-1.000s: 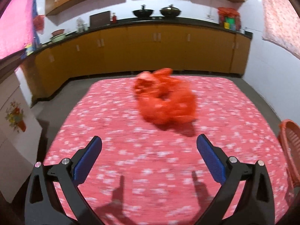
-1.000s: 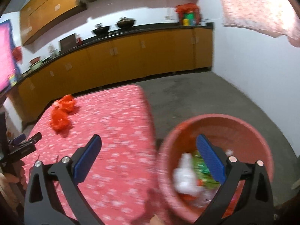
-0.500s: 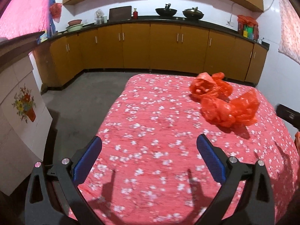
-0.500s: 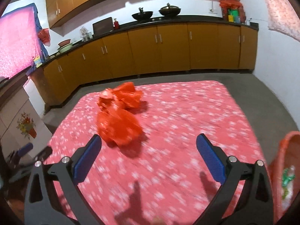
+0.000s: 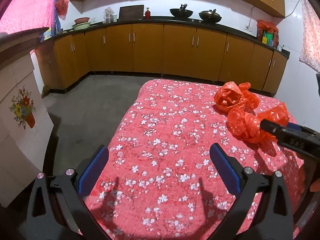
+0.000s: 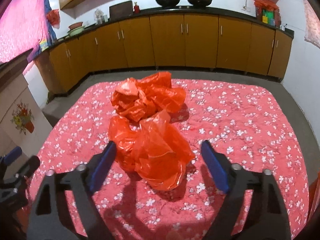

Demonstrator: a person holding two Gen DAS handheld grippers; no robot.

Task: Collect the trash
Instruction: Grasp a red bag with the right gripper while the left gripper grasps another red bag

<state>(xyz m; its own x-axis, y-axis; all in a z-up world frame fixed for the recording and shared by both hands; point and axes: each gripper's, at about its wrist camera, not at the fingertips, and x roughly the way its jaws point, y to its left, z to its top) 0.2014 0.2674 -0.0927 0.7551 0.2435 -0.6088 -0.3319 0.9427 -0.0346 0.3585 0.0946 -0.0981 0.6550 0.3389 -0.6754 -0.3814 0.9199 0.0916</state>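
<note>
right gripper: jaws just closing, nearer orange bag between them, left pad touching, right pad apart | left gripper: spread, empty, over floral cloth | farther orange bag: beyond on cloth

Open cloth, one cluster of bags

Two crumpled red plastic bags crowd the middle of the pink flowered tablecloth; bare cloth lies free on every side.

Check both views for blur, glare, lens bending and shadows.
Left wrist view: sharp, counter line bowed by fisheye, finger shadows on the tablecloth. Right wrist view: slightly soft, near red bag throws a dark shadow; glare on the far red bag.
</note>
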